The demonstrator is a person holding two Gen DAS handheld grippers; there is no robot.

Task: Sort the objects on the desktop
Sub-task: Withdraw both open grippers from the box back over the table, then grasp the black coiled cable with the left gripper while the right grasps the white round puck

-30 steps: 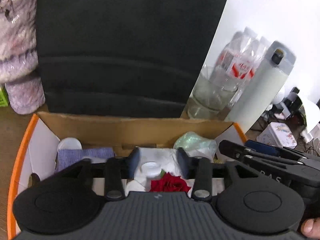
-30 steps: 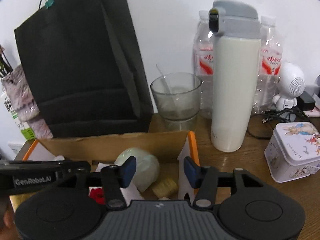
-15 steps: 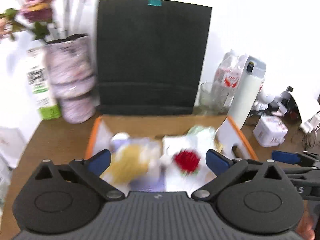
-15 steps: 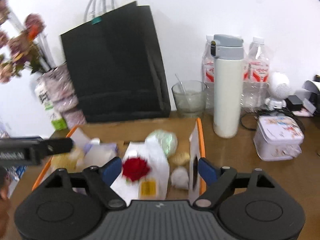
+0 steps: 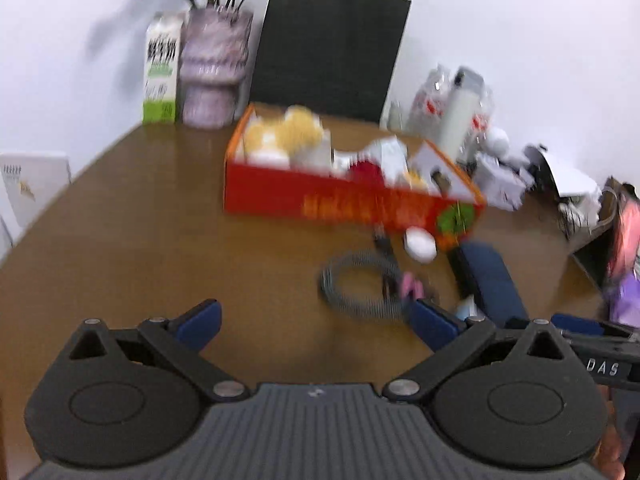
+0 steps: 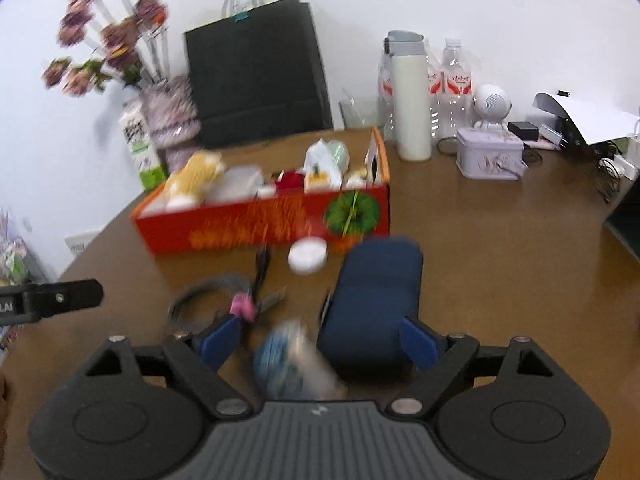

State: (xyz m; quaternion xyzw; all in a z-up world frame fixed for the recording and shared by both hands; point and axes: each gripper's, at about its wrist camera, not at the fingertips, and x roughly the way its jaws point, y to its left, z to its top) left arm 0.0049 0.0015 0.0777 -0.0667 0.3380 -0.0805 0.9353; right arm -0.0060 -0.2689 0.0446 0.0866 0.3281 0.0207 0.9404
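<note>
A red-and-orange cardboard box [image 5: 320,200] [image 6: 256,224] sits on the brown table, filled with a yellow plush, a red rose and white items. In front of it lie a white round lid [image 6: 307,255] [image 5: 420,243], a coiled grey cable with a pink tie [image 6: 216,300] [image 5: 360,286], a dark blue case [image 6: 376,296] [image 5: 490,280] and a blurred blue-white object [image 6: 288,360]. My left gripper [image 5: 316,320] is open and empty above bare table. My right gripper [image 6: 320,340] is open over the blue-white object and the case's near end.
A black paper bag [image 6: 256,80], a flower vase [image 6: 172,116] and a milk carton [image 6: 140,148] stand at the back. A white flask [image 6: 410,96], water bottles, a glass, a tin [image 6: 490,152] and cables crowd the right back.
Both grippers have pulled back from over the box towards the near table edge. Both have opened wide from a narrow gap. The view is motion-blurred.
</note>
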